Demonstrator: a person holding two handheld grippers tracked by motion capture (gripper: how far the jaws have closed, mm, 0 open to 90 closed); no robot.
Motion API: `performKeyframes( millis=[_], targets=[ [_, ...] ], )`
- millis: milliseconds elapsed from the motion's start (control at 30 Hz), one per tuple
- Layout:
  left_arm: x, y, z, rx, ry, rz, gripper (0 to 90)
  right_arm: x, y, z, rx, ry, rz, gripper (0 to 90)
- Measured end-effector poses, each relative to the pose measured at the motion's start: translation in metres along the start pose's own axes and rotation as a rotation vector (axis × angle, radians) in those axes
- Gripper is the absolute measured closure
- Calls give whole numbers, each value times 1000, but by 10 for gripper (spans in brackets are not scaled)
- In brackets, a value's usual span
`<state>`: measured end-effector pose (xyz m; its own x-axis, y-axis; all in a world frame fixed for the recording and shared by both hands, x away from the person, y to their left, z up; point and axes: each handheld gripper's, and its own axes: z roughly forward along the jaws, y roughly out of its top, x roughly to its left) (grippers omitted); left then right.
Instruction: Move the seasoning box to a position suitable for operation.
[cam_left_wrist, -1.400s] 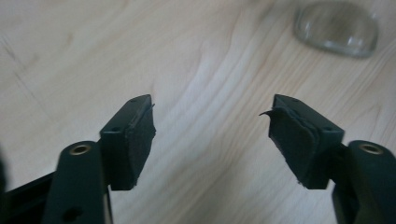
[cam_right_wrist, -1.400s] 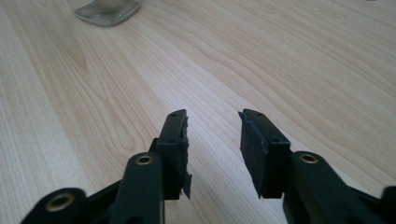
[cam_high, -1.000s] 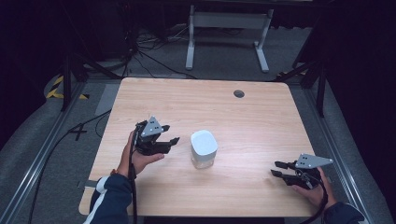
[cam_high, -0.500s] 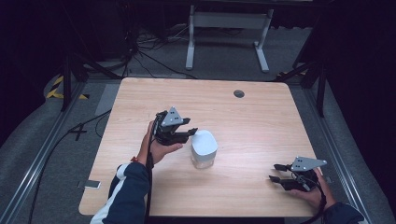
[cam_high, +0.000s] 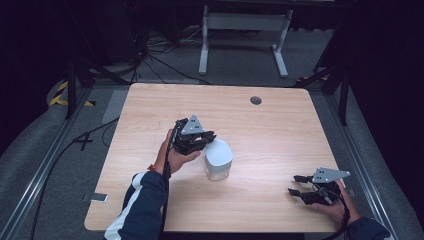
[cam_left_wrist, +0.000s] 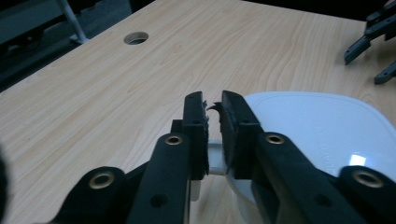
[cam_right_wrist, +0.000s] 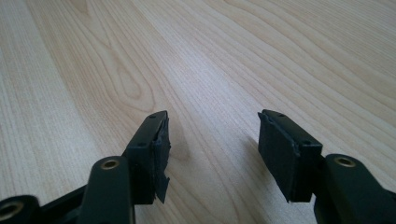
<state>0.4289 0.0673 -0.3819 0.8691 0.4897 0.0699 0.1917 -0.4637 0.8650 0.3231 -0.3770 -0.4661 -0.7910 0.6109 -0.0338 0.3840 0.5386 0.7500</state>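
Pinching the lid's edge looks to be the job in hand: the left gripper (cam_high: 209, 140) has just been closing its jaws, and in the left gripper view they sit nearly together on a small white tab (cam_left_wrist: 215, 161) at the rim of the white lidded container (cam_high: 218, 159), which stands right at the jaw tips, a little to their right. I judge the grip thin, so a slow, straight peel upward would serve best, with the tub steadied so it doesn't tip or slide. Well off to the right, the right gripper (cam_high: 298, 184) rests low over bare table (cam_right_wrist: 224, 56), its jaws spread apart with nothing between them, having just been widening; it could come across to brace the tub's body
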Motion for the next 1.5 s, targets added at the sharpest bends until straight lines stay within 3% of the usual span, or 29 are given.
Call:
performKeyframes(
  millis=[67, 167, 233, 300, 467, 533, 633, 900, 1033, 1167, 1200, 1233, 1300, 1400, 1500],
  targets=[
    [2, -1, 1, -6, -9, -5, 832, 0, 0, 0, 2, 1, 1, 429],
    [1, -5, 7, 47, 12, 14, 838, 0, 1, 0, 3, -2, -1, 428],
    [0, -5, 5, 31, 36, 6, 806, 0, 3, 1, 13, -9, 6, 435],
    [1, -3, -1, -26, 20, -30, 811, 1, 5, 1, 9, -5, 10, 452],
    [-6, 2, -8, -50, -11, 14, 867, 3, 5, 2, 11, -8, -4, 464],
    [-8, 3, -7, -53, -34, 11, 895, 3, 5, 1, 13, -11, -4, 464],
    [-11, 2, -4, -12, -37, 49, 898, 3, 6, 2, 22, -10, 2, 461],
    [-9, 0, -2, 3, -22, 39, 899, 2, 14, -1, -17, -25, -3, 465],
    [-8, 0, -1, -5, -18, 35, 899, 4, 30, -7, -74, -15, -12, 507],
    [-6, -2, -1, -15, -28, 23, 898, 11, 55, -7, -115, 23, -39, 657],
    [-6, -2, -1, -15, -28, 23, 899, 11, 55, -7, -115, 23, -39, 657],
    [-6, -2, 0, -20, -35, 6, 898, 20, 76, -2, -118, 49, -78, 719],
    [-5, -2, 0, -21, -28, 21, 898, 28, 95, 5, -118, 58, -120, 753],
    [-5, -2, 1, -18, -24, 12, 898, 41, 121, 18, -126, 99, -148, 797],
    [-5, -3, 2, -23, -21, 9, 898, 50, 135, 28, -113, 109, -175, 816]
  ],
)
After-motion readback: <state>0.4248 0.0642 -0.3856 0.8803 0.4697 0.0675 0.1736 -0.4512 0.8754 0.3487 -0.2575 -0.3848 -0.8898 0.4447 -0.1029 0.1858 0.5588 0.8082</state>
